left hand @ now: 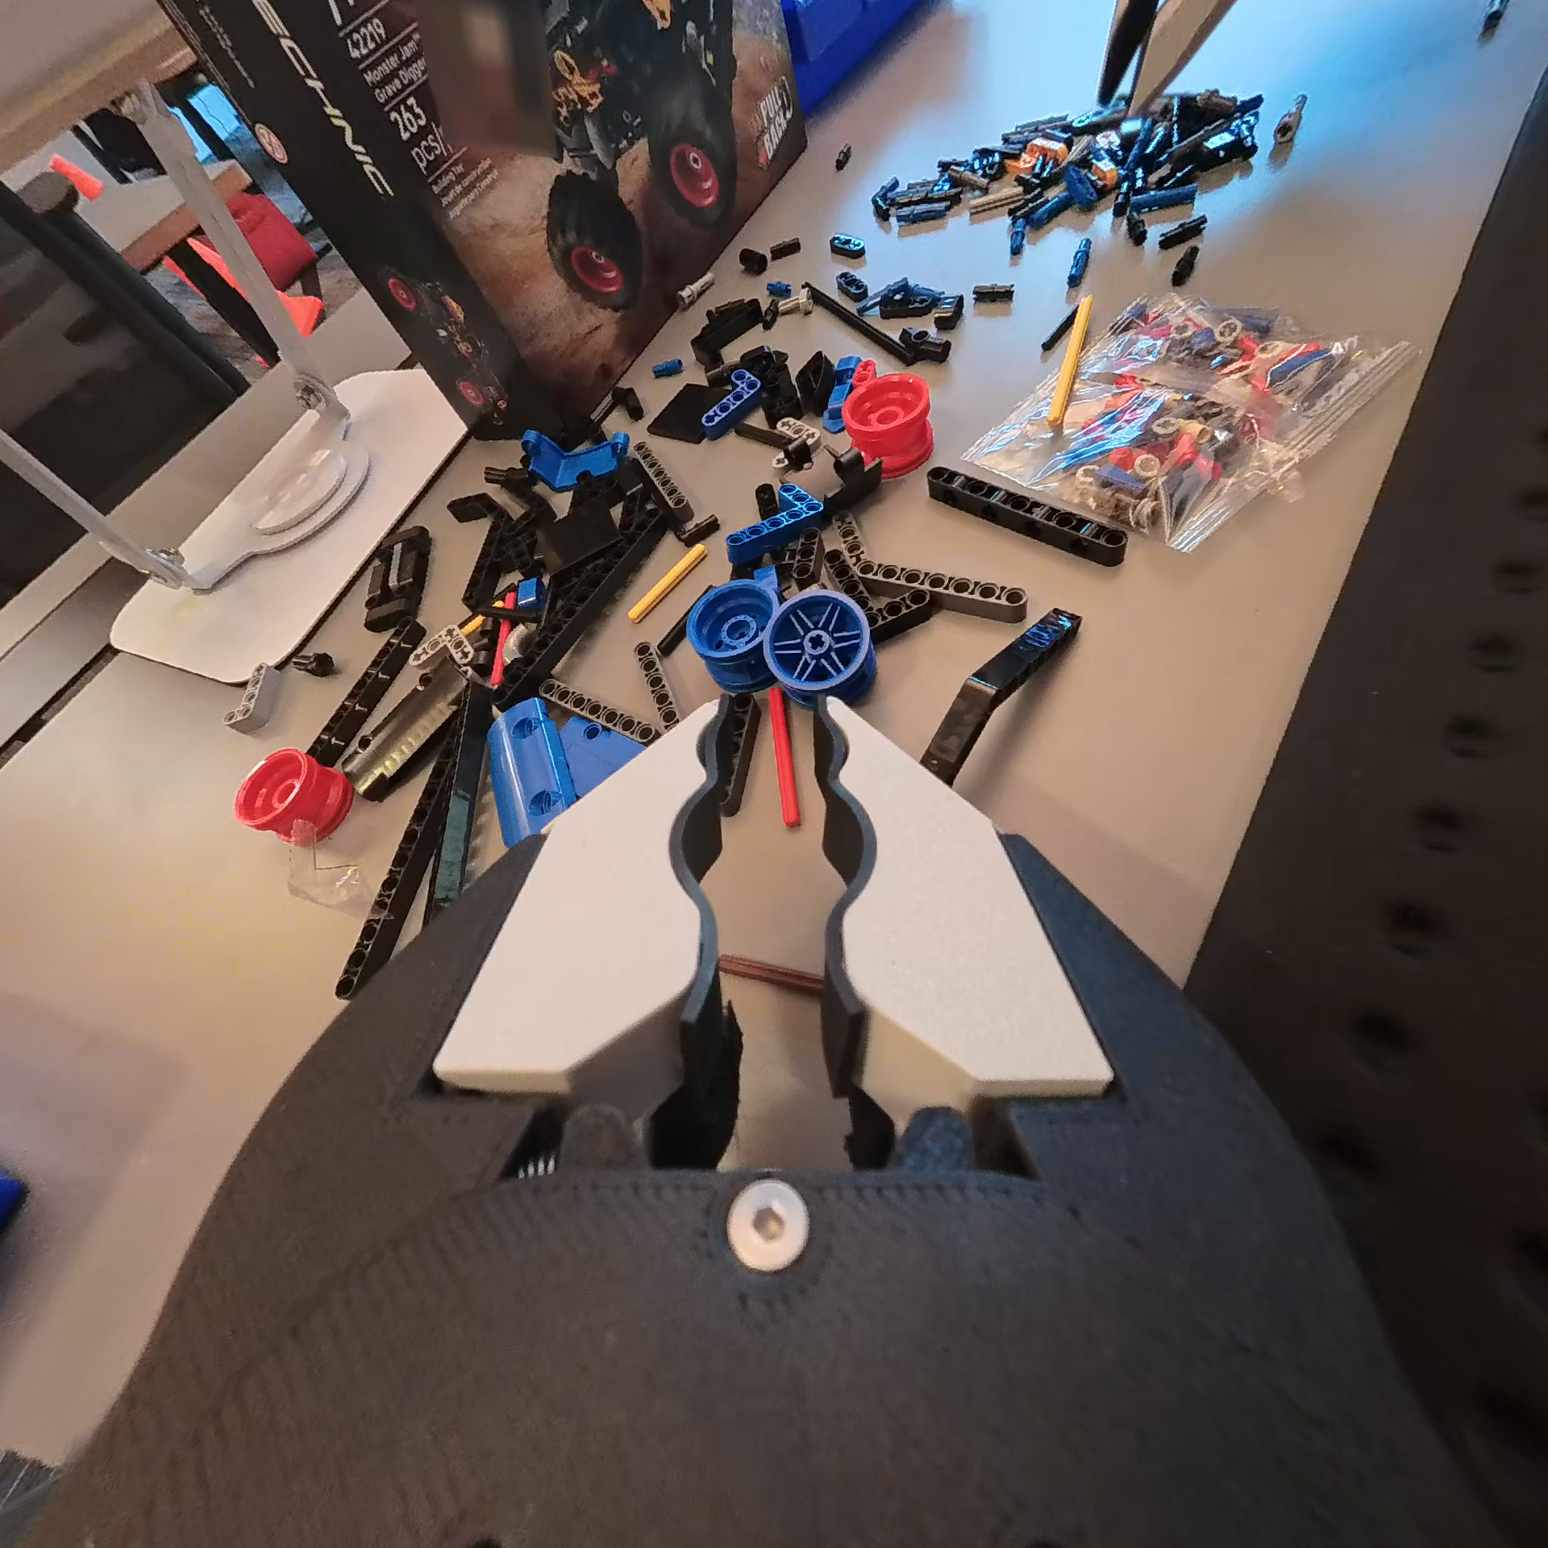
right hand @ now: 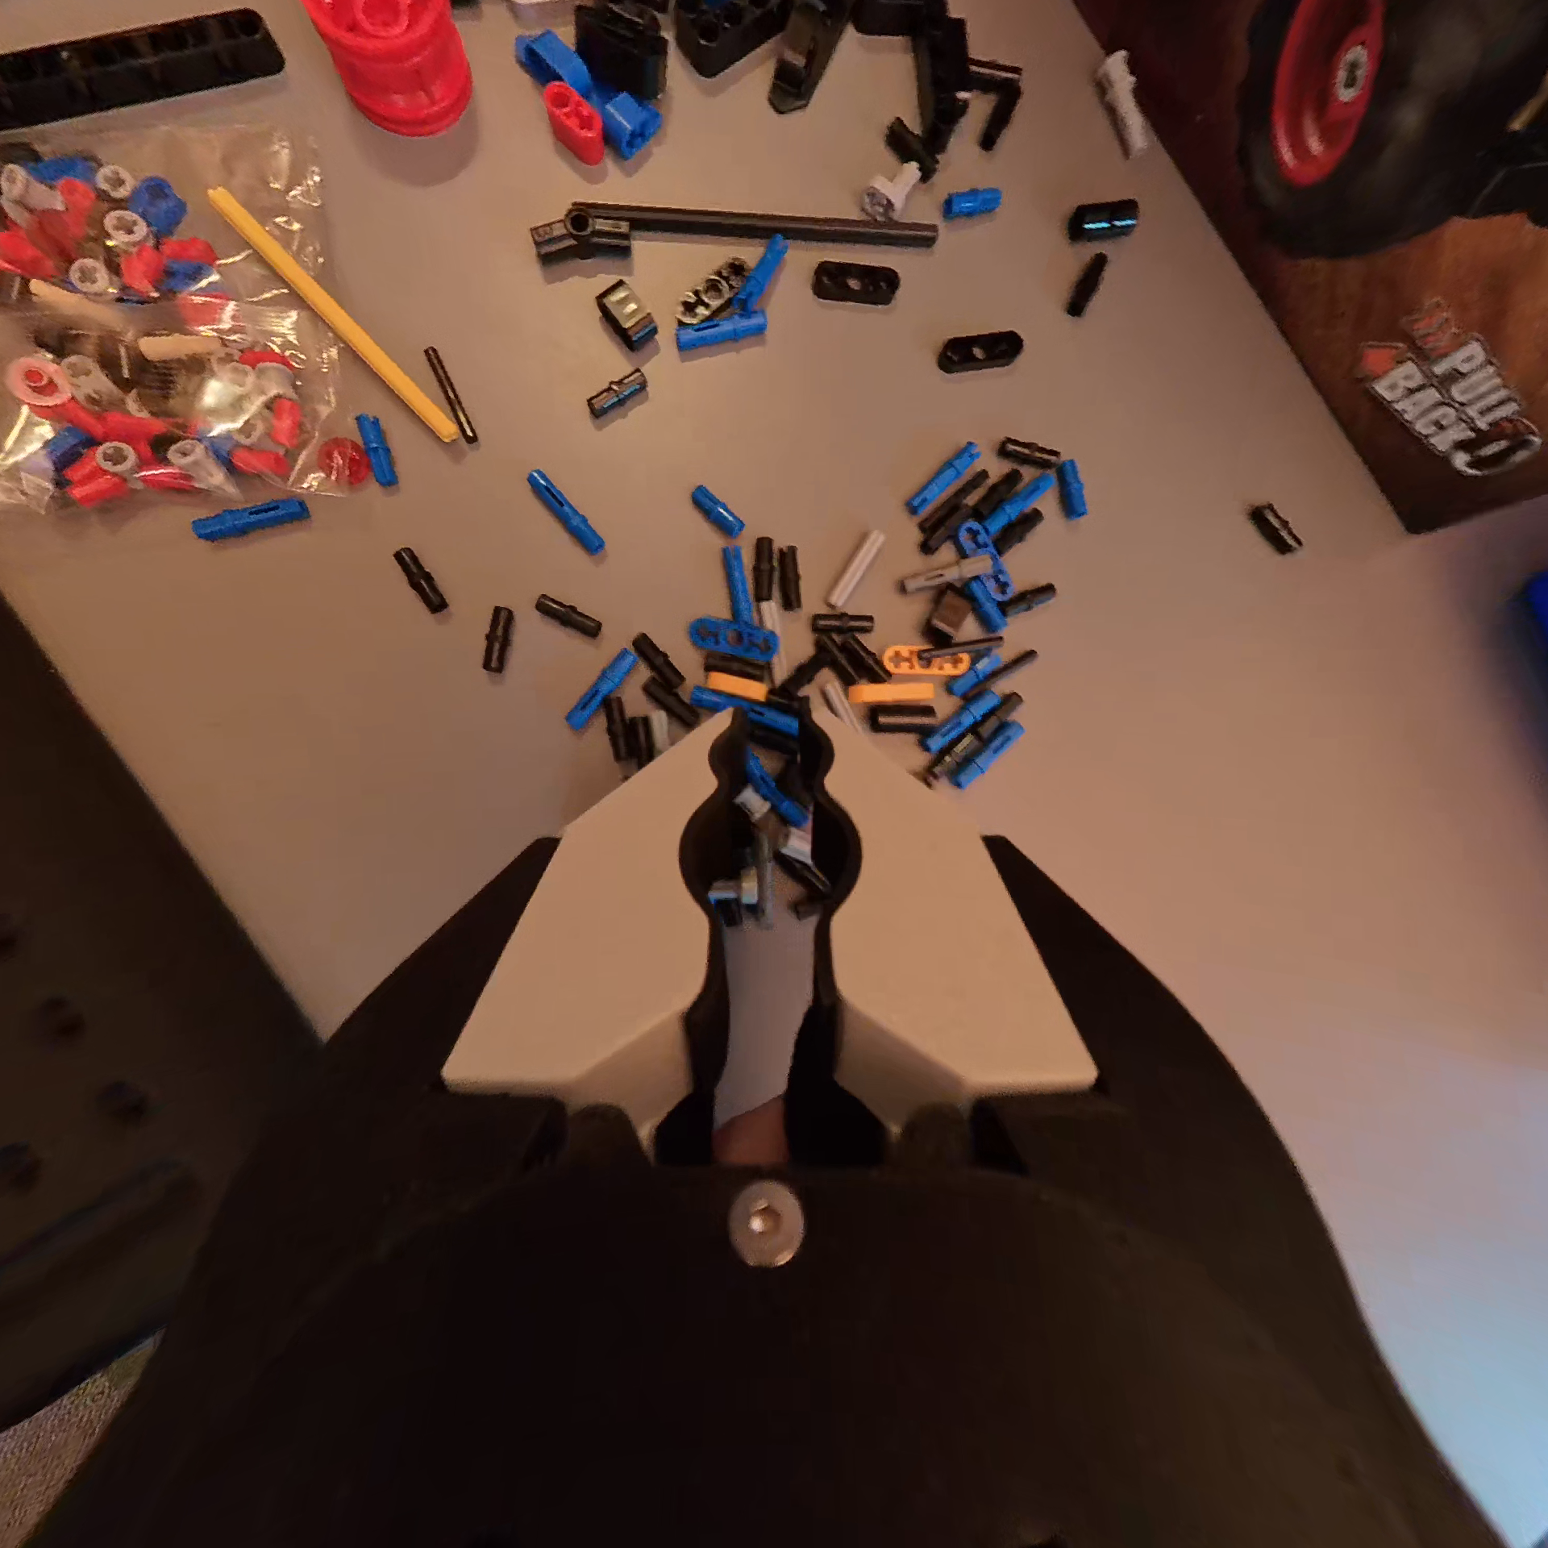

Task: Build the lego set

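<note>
Loose lego pieces lie spread over a pale table point(left hand: 1256, 276), none assembled yet. Pile of small pins point(right hand: 838, 662), blue, black, a few orange and grey, sits right at the tips of the right gripper point(right hand: 768, 727). Its fingers stand nearly together over the near edge of the pile; pins show through the narrow gap between them, but whether one is pinched there cannot be told.

Left gripper point(left hand: 771, 712) hangs above the table with fingers parted and nothing between them. A red rod point(left hand: 784, 758) lies on the table in line with the gap, beneath it. Two blue wheels point(left hand: 779, 645) rest side by side just beyond the fingertips. Black beams point(left hand: 938, 582) and blue angled pieces are scattered around them.

Farther out: a red wheel point(left hand: 888, 423) past the blue ones, another red wheel point(left hand: 291, 792) off to the left. A clear bag point(left hand: 1189, 436) of small parts lies to the right, a yellow rod point(left hand: 1070, 360) across its edge. The set's box point(left hand: 536, 209) stands behind the heap, a white stand point(left hand: 276, 511) beside it.
</note>
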{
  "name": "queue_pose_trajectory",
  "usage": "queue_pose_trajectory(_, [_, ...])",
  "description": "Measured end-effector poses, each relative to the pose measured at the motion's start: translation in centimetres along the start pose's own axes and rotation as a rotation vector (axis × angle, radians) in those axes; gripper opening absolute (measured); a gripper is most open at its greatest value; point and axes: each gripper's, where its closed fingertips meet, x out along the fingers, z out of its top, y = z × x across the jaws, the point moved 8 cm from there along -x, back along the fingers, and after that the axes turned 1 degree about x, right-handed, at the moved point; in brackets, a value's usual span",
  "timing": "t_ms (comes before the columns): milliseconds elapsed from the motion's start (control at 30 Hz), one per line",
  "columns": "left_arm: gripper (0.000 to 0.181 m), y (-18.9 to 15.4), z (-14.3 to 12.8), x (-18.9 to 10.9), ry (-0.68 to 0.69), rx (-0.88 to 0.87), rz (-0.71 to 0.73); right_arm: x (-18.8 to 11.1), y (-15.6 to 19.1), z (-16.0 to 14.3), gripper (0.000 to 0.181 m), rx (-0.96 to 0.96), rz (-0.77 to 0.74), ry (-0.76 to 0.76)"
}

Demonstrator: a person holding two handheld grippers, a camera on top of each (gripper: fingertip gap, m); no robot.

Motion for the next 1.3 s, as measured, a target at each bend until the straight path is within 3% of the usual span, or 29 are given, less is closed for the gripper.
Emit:
queue_pose_trajectory(233, [0.017,-0.1,0.0,0.1,0.004,0.003,-0.003,-2.0,-0.3,-1.5,0.009,0.034,-0.017,-0.002])
queue_pose_trajectory(567, [0.016,-0.1,0.0,0.1,0.011,0.007,0.000,-0.9,1.1,-2.0,0.009,0.009,0.039,0.039])
queue_pose_trajectory(833, [0.016,-0.1,0.0,0.0,0.007,0.008,0.005,1.3,0.6,4.3,0.013,-0.070,-0.007,-0.085])
queue_pose_trajectory(1033, [0.016,0.0,0.1,-0.1,-0.005,0.001,0.005,5.1,1.5,9.7,0.015,-0.170,0.079,-0.114])
queue_pose_trajectory(1300, [0.016,0.2,0.2,-0.4,-0.026,-0.012,0.001,9.2,2.8,12.6,0.015,-0.230,0.184,-0.092])
